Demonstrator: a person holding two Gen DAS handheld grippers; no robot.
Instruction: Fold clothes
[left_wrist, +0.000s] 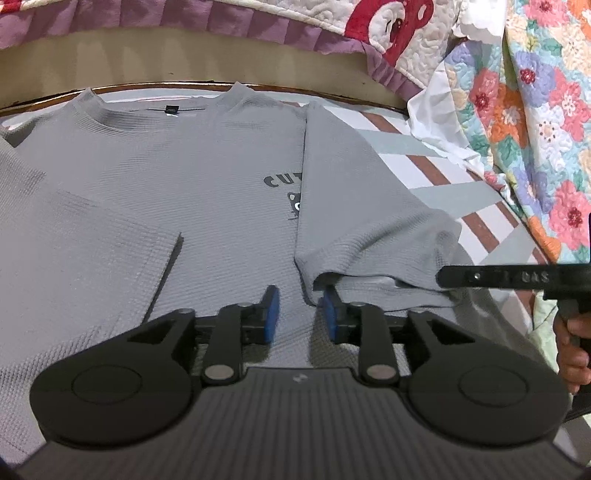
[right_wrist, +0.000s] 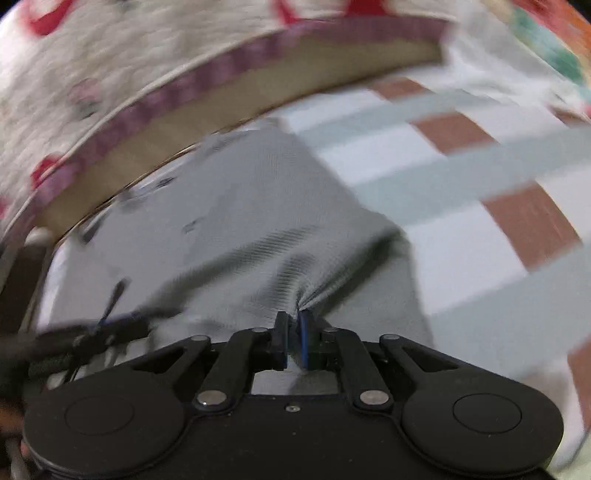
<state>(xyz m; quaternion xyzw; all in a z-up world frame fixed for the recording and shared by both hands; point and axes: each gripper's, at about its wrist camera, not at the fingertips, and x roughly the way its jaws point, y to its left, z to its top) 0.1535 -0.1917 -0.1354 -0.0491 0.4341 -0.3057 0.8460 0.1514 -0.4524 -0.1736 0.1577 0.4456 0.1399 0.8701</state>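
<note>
A grey waffle-knit T-shirt (left_wrist: 184, 177) lies front up, collar toward the far edge. Its right sleeve (left_wrist: 362, 206) is folded inward and covers part of the black "CUT" print (left_wrist: 282, 181). My left gripper (left_wrist: 300, 314) hovers open low over the shirt's middle, and its blue pads (left_wrist: 271, 314) hold nothing. From the right edge my right gripper (left_wrist: 448, 277) reaches the sleeve's hem. In the blurred right wrist view, my right gripper (right_wrist: 293, 317) is shut on a pinched bunch of the grey fabric (right_wrist: 258, 221).
A cloth checked in white, grey-green and brown (left_wrist: 436, 173) covers the surface under the shirt. A floral quilt (left_wrist: 535, 129) piles up at the right. A white quilt with a purple border (left_wrist: 258, 26) hangs beyond the far edge. A person's hand (left_wrist: 572, 350) grips the right tool.
</note>
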